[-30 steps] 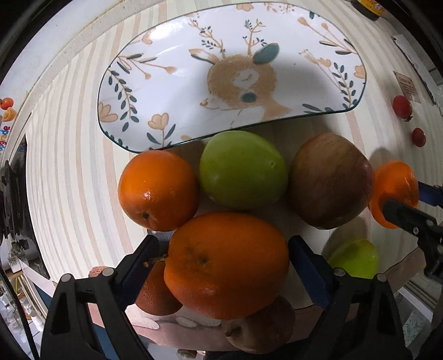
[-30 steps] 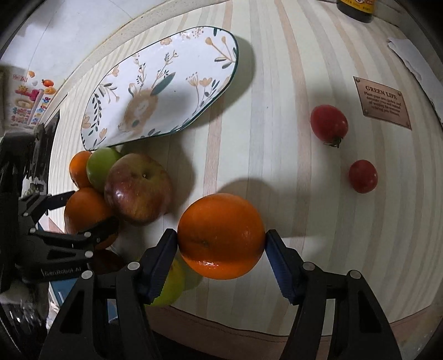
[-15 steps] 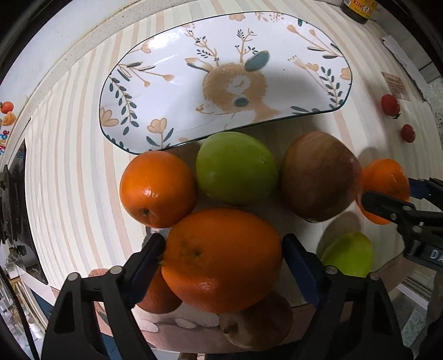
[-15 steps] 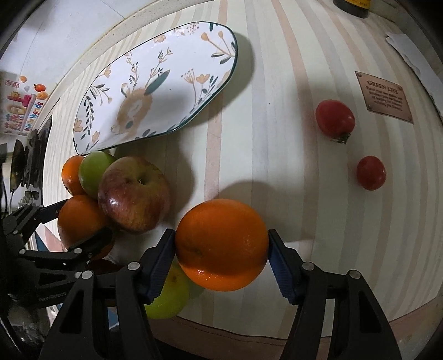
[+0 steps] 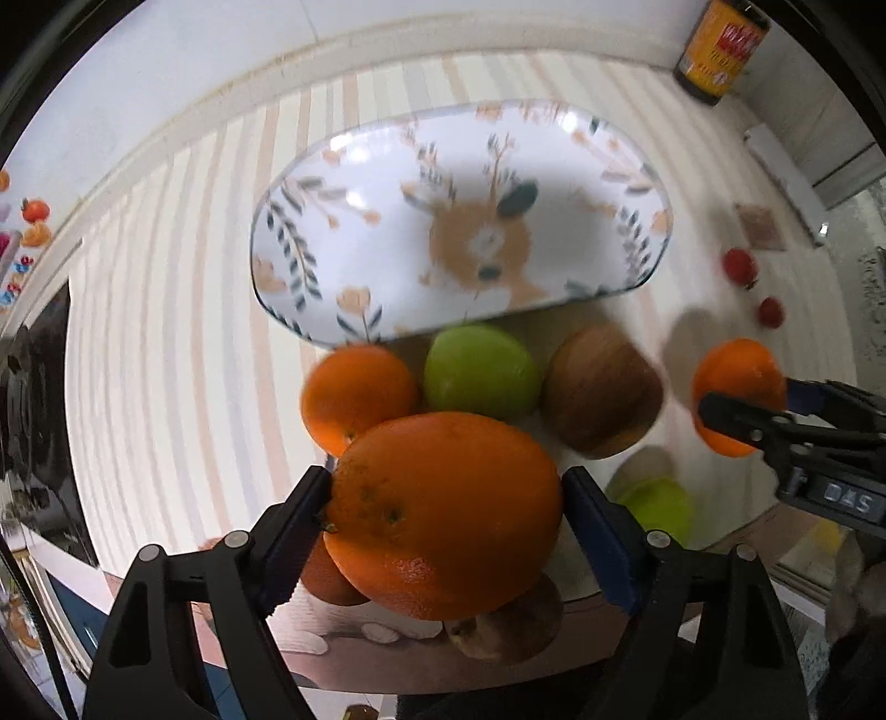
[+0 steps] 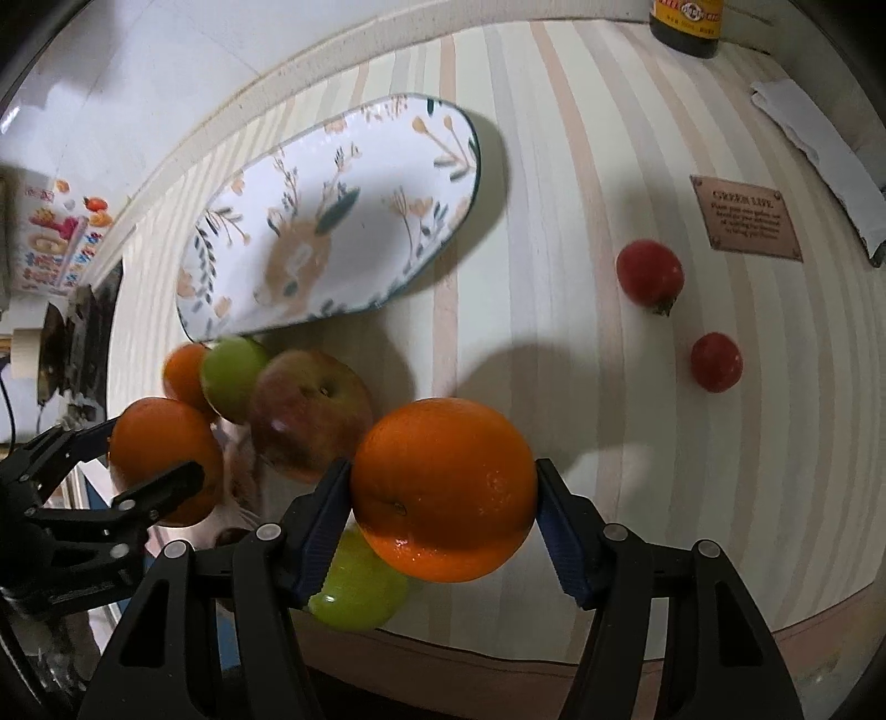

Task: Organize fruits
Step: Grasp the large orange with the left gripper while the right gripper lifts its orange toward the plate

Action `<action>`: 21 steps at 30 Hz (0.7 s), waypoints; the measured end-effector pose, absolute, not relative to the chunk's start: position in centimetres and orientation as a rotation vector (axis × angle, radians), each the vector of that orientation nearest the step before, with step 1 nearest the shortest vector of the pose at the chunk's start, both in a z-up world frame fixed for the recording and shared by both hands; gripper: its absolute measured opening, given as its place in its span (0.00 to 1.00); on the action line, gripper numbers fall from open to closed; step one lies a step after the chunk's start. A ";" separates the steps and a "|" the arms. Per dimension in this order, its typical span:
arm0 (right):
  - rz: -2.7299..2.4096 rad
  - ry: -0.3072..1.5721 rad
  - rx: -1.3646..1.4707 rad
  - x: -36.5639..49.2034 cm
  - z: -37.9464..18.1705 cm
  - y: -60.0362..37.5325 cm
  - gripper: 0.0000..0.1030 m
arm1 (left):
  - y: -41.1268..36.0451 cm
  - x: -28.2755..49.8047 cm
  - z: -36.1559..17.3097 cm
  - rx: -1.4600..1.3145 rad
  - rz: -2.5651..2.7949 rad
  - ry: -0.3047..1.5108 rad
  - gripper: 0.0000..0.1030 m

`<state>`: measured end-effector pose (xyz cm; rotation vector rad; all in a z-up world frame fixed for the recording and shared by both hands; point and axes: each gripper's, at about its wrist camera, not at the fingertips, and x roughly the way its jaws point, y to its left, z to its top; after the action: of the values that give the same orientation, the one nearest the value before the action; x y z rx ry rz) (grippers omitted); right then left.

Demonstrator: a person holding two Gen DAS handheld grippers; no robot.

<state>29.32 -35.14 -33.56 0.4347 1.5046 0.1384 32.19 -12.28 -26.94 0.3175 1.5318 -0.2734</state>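
My left gripper (image 5: 446, 515) is shut on a large orange (image 5: 443, 515) and holds it above a pile of fruit: another orange (image 5: 354, 393), a green apple (image 5: 479, 374) and a red-brown apple (image 5: 601, 393). My right gripper (image 6: 443, 493) is shut on a second orange (image 6: 443, 487), also lifted off the striped table. The oval deer-pattern plate (image 5: 387, 243) lies beyond the pile with nothing on it; it also shows in the right wrist view (image 6: 354, 166). A second green apple (image 6: 360, 595) lies under the right gripper.
Two small tomatoes (image 6: 649, 272) (image 6: 716, 362) lie to the right, near a brown label card (image 6: 745, 217). A dark bottle (image 6: 686, 25) stands at the back right. A white folded cloth (image 6: 819, 144) lies at the far right. The table's front edge runs just below the fruit.
Both grippers have risen and pulled back with their oranges; the plate and fruit pile look smaller and farther away. The left view is blurred by motion.
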 end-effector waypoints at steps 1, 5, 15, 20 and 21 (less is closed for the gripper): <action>0.143 1.494 0.448 29.4 -33.0 -35.4 0.65 | -12.1 32.5 -26.1 0.297 -0.276 1.521 0.81; 0.160 1.452 0.501 30.8 -31.0 -35.8 0.65 | -12.8 34.8 -22.8 0.220 -0.310 1.489 0.81; 0.156 1.379 0.450 40.6 -29.9 -35.4 0.65 | -12.9 46.7 -25.9 0.032 -0.199 1.505 0.81; 0.162 1.427 0.406 44.8 -32.7 -33.7 0.65 | -11.2 50.5 -30.2 -0.072 -0.136 1.612 0.81; 0.168 1.437 0.405 45.6 -33.2 -33.4 0.65 | -10.9 50.9 -31.0 -0.093 -0.129 1.632 0.81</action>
<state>45.55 -33.39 -33.18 0.4051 1.4375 0.1676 50.88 -10.93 -30.96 -0.0931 1.6321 -0.1287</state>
